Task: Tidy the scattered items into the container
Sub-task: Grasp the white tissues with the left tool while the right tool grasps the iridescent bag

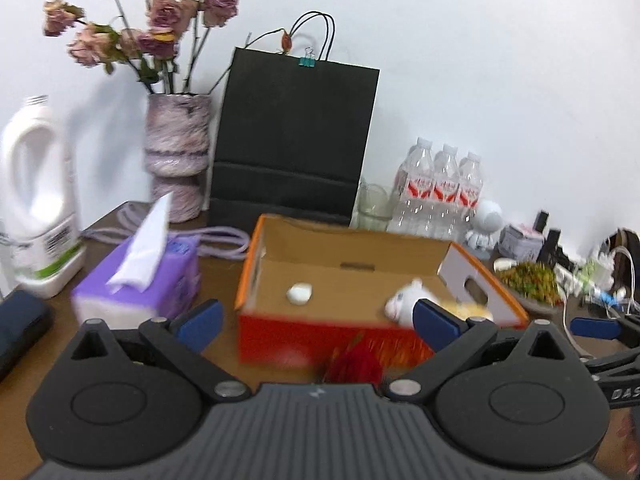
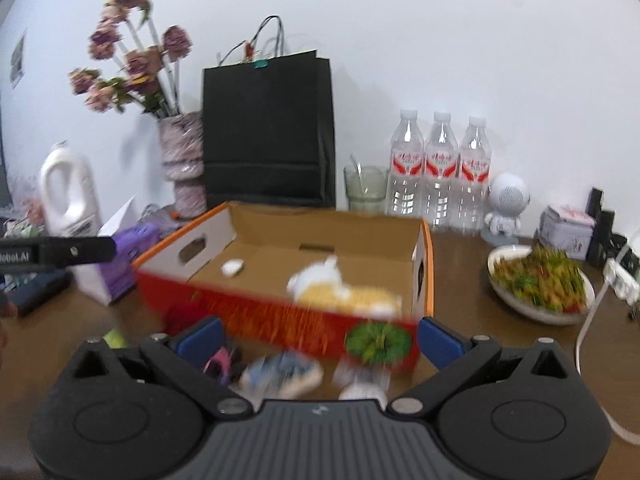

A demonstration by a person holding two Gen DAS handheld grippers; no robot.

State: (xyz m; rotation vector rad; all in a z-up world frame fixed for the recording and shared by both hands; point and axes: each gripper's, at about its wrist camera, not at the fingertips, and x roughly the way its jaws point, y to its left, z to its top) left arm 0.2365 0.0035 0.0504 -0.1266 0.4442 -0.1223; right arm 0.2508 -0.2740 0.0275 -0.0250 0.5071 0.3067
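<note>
An open orange cardboard box (image 1: 304, 328) (image 2: 427, 272) stands on the brown table. Inside lie a small white lump (image 1: 300, 294) (image 2: 233, 267) and a white-and-yellow plush toy (image 1: 404, 300) (image 2: 344, 292). My left gripper (image 1: 316, 320) is open and empty, just in front of the box; a red fuzzy item (image 1: 354, 364) lies between its fingers. My right gripper (image 2: 320, 338) is open and empty above a green spiky ball (image 2: 378, 342), a blue-white item (image 2: 284, 374), a pink item (image 2: 220, 360) and a white item (image 2: 362, 390). A dark red ball (image 2: 184, 314) lies left of them.
A purple tissue box (image 1: 136, 284), white jug (image 1: 36, 208), flower vase (image 1: 178, 156), black paper bag (image 1: 292, 140), glass (image 2: 364, 188), three water bottles (image 2: 440, 168), white figurine (image 2: 506, 208) and a plate of food (image 2: 540, 284) surround the box. A dark case (image 1: 20, 324) lies at the left.
</note>
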